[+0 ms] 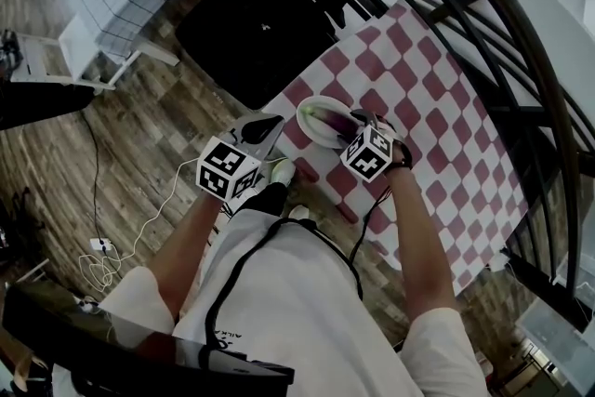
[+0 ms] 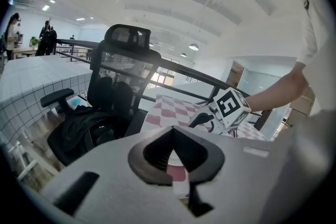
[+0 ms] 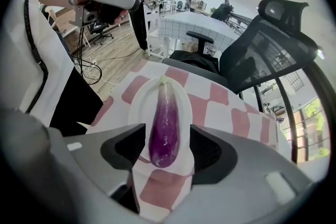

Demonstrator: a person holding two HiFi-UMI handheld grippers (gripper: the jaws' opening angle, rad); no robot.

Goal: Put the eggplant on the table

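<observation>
On the checked tabletop [image 3: 237, 119], near its front edge, a white plate [image 3: 137, 98] carries the eggplant [image 3: 164, 122], which lies lengthwise with its green stem end pointing away from the person. The right gripper [image 3: 167, 142] sits low over the plate. Its fingers are spread to either side of the eggplant's blunt near end, with a thin gap showing on each side, so nothing is gripped yet. The left gripper [image 2: 173, 136] is held off to the side, beyond the tabletop's edge. Its fingers are pressed together with nothing between them, and it takes no part here.

The step in hand looks like the grasp that comes before the lift off the plate. To do it well, the fingers should likely slide a little further along the eggplant before closing. That way they bite nearer its thick middle than its rounded tip, where the glossy skin could squirt out under pressure. The closing should be slow and even, and only firm enough to hold. The lift should be straight up, so the plate is not dragged along. The bare cloth beside the plate seems the natural spot to set it down.
</observation>
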